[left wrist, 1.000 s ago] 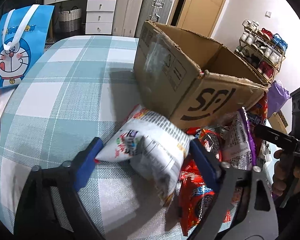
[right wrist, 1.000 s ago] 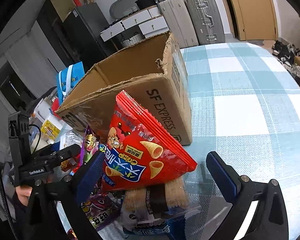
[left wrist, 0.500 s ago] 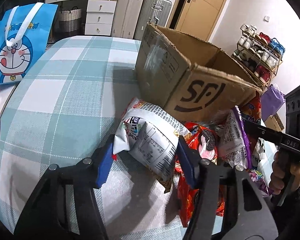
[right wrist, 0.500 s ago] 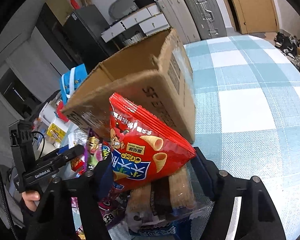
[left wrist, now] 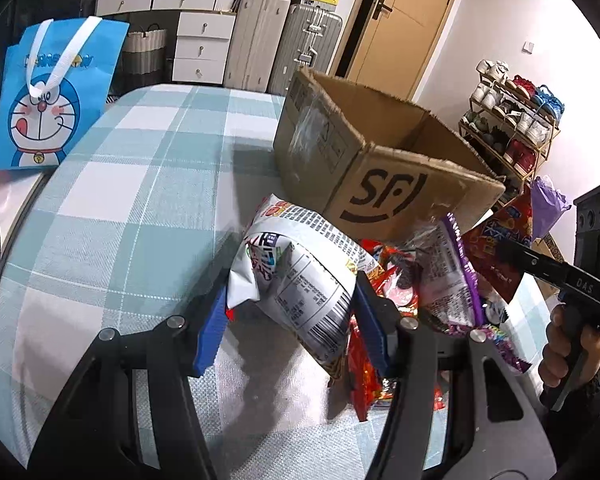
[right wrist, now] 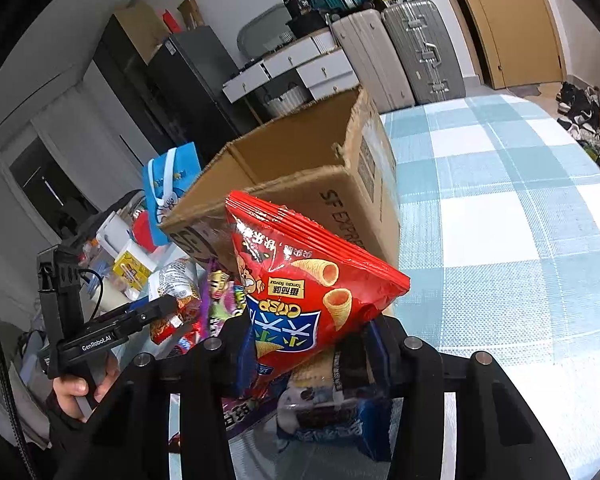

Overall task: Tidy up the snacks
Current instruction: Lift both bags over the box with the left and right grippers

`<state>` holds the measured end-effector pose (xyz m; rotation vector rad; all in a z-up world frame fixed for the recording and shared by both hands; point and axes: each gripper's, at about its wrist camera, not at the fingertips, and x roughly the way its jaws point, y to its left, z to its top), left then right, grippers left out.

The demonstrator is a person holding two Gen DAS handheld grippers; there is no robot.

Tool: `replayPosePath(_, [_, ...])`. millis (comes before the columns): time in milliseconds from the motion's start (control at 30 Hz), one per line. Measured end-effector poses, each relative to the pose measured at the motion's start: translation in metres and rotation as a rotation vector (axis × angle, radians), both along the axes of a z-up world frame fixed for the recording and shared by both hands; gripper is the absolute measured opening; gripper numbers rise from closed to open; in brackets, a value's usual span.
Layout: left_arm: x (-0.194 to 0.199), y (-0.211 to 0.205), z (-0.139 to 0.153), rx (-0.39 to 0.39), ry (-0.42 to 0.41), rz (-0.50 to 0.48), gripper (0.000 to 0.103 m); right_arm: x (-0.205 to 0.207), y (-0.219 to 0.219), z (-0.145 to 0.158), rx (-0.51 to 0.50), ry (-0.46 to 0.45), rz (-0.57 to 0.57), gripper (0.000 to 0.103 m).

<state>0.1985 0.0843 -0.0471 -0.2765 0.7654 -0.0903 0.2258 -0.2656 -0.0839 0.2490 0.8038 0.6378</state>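
Observation:
My left gripper (left wrist: pixel 292 320) is shut on a white snack bag (left wrist: pixel 296 276), lifted a little off the checked tablecloth (left wrist: pixel 120 200). My right gripper (right wrist: pixel 312 344) is shut on the lower end of a red bag of cone crisps (right wrist: pixel 300 284), held up in front of the open cardboard box (right wrist: pixel 300 176). That box (left wrist: pixel 380 168) stands just behind the white bag in the left wrist view. A heap of snack packets (left wrist: pixel 452 280) lies at the foot of the box. The red bag (left wrist: pixel 500 248) and the right gripper's handle, held by a hand (left wrist: pixel 572 344), show at the right there.
A blue cartoon bag (left wrist: pixel 48 96) stands at the table's far left edge. Beneath the red bag lies a biscuit pack (right wrist: pixel 332 412) among other packets. Suitcases (left wrist: pixel 284 44) and white drawers stand behind the table, a shoe rack (left wrist: pixel 512 120) to the right. The hand with the left gripper (right wrist: pixel 76 388) is at lower left.
Both grippers closed on their bags, the left on the white one, the right on the red one. Both bags have since been raised slightly toward the box.

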Motion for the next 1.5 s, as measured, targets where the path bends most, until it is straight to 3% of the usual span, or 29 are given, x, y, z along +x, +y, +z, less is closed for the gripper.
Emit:
replayPosePath(367, [-0.027, -0.006, 0.047, 0.014, -0.108, -0.012, 0.056, -0.03, -0.003, 0.046, -0.009, -0.13, 0.001, 0.046])
replayPosePath(700, [-0.041, -0.021, 0.099, 0.039, -0.201, -0.017, 0.056, -0.036, -0.006, 0.077, -0.003, -0.178, -0.001, 0.046])
replayPosePath(1000, [-0.019, -0.043, 0.128, 0.049, -0.224, -0.023, 0.056, -0.019, 0.001, 0.095, 0.013, -0.194, -0.007, 0.046])
replayPosePath(1500, [0.044, -0.078, 0.13, 0.068, -0.183, -0.069, 0.056, 0.015, 0.024, 0.108, 0.02, -0.177, -0.003, 0.046])
